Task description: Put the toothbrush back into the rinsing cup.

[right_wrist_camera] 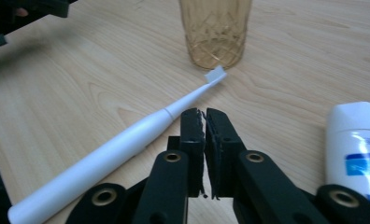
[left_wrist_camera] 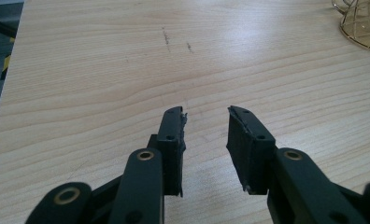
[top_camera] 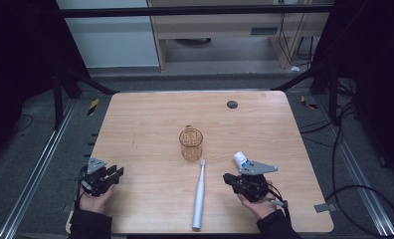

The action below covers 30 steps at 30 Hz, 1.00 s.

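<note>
Down at the near edge of the bench [top_camera: 150, 107], the left claw [top_camera: 116, 172] sits low in the person's hand, jaws spread apart with nothing between them, only bare wood grain ahead of it in the left gripper view. Over on the right, the right claw [top_camera: 227, 178] is clenched, jaws pressed together on nothing, as the right gripper view shows plainly. Between the two hands lies the white electric toothbrush [top_camera: 199, 195], flat on the bench, handle end toward the near edge, brush head pointing away. In the right gripper view its neck runs just left of the clenched jaws, close beside them but I can't tell that it touches. Just beside the right claw, on its far side, lies a white tube with a blue label [top_camera: 241, 159]. Moving farther out, the toothbrush head [right_wrist_camera: 216, 73] ends right at the foot of the amber cut-glass mug [top_camera: 191, 143], which stands upright near the middle. Beyond that, well apart, a small dark round disc [top_camera: 232, 104] near the far edge.
</note>
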Tool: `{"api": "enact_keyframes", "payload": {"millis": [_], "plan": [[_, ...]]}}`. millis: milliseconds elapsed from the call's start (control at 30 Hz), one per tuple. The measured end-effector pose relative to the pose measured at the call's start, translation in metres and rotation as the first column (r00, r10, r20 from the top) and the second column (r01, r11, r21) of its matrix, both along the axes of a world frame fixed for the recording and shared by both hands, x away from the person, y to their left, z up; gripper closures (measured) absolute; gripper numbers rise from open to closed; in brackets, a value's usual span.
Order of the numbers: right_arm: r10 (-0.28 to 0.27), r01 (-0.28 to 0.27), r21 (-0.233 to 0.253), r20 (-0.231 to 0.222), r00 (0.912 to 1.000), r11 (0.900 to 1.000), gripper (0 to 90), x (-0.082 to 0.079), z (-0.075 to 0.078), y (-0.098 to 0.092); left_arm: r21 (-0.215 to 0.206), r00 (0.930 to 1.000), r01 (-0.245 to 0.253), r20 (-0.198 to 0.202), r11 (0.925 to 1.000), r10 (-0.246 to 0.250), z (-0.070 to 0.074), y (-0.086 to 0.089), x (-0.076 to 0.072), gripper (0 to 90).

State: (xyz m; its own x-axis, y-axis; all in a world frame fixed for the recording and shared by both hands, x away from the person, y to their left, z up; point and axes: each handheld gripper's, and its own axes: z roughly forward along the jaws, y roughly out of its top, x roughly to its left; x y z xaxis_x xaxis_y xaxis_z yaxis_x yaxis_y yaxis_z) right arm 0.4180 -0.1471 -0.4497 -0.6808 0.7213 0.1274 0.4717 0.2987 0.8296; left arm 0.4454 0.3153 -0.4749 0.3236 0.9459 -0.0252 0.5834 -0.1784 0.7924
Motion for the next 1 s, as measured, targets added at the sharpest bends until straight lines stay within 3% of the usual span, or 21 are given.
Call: {"api": "enact_keyframes", "payload": {"millis": [533,1000], "plan": [[0.126,-0.126,0.013,-0.045,0.991,0.992,90.0,-0.007,-0.008,0.032,0.007,1.0,0.006,-0.007,1.0,-0.006,0.0,-0.002,0.001,65.8],[0.223,-0.224,-0.003,-0.092,0.9705,0.975,90.0,-0.014,-0.023,0.065,0.012,0.9999,0.01,-0.012,0.9999,-0.01,0.0,-0.002,0.001,65.7]]}}
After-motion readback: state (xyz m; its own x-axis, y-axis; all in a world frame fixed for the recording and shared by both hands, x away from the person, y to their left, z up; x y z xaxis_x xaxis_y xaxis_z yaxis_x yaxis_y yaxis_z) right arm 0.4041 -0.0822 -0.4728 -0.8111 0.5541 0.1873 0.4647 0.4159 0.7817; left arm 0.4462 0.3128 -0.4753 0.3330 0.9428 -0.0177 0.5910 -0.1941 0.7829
